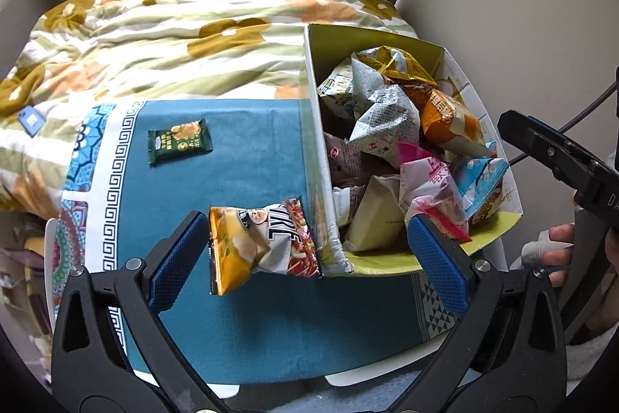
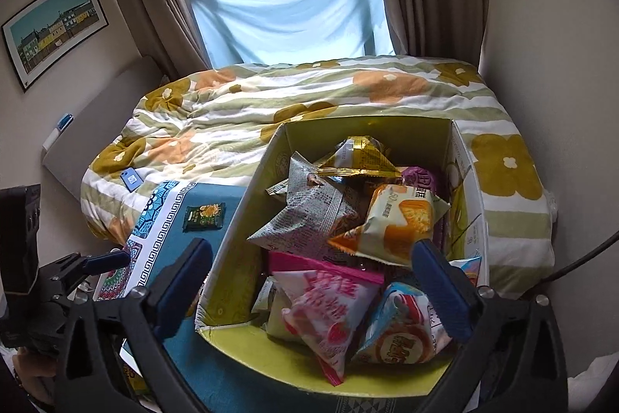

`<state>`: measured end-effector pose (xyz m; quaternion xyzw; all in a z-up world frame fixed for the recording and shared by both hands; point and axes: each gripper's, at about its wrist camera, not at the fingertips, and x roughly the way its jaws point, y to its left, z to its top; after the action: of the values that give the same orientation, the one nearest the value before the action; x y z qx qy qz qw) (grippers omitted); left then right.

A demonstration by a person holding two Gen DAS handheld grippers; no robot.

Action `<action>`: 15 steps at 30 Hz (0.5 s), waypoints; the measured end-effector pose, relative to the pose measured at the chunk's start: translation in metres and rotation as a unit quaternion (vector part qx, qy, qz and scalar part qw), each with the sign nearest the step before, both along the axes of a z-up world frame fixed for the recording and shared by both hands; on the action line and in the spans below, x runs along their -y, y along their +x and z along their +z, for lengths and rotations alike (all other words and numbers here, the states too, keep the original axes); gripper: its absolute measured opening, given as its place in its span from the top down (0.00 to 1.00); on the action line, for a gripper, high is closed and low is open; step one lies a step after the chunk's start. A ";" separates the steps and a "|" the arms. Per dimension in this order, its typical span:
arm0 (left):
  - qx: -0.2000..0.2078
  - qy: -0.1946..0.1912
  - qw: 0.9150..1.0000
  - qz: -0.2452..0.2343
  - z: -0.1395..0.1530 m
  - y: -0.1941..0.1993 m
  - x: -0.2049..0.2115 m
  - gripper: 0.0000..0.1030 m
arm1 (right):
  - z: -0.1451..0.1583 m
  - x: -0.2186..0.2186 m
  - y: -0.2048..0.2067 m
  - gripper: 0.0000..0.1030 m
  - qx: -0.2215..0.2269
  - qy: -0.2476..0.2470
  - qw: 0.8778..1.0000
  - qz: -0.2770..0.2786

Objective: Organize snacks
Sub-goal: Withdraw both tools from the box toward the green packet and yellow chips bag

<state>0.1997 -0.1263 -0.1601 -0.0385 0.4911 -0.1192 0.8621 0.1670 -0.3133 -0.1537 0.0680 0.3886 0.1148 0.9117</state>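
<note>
2 loose packets [image 1: 265, 245] on blue cloth [image 1: 247, 312] beside heaped snack box [image 1: 315, 111]

Both hand-held grippers (left [image 1: 305, 250], right [image 2: 309, 281]) gape wide, angled downward.

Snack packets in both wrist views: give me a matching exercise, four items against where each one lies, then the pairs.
Items:
1. dark green snack packet
2. yellow and white chip bag
3. pink strawberry packet
4. small blue card

Places:
A. on the floral quilt
B. inside the green-lined cardboard box
C. flat and alone on the teal cloth
D. against the box's outer wall, between the left gripper's open jaws

Pairs: 1-C, 2-D, 3-B, 4-A
</note>
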 end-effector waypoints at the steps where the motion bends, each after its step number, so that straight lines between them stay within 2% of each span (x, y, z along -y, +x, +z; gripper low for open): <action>1: 0.001 0.003 1.000 0.002 0.001 -0.001 -0.001 0.01 | 0.000 0.002 -0.001 0.01 0.003 0.003 1.000 -0.004; 5: 0.012 0.000 1.000 0.005 0.008 -0.006 -0.006 0.01 | 0.005 0.008 -0.004 0.01 0.002 0.022 1.000 -0.008; 15: 0.062 0.000 0.998 0.022 0.045 -0.026 -0.016 0.01 | 0.030 0.003 -0.019 0.01 0.015 0.006 1.000 -0.018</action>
<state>0.1740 -0.1099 -0.1152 -0.0418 0.4358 -0.1024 0.8932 0.1481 -0.3166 -0.1240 0.0786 0.3731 0.1013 0.9189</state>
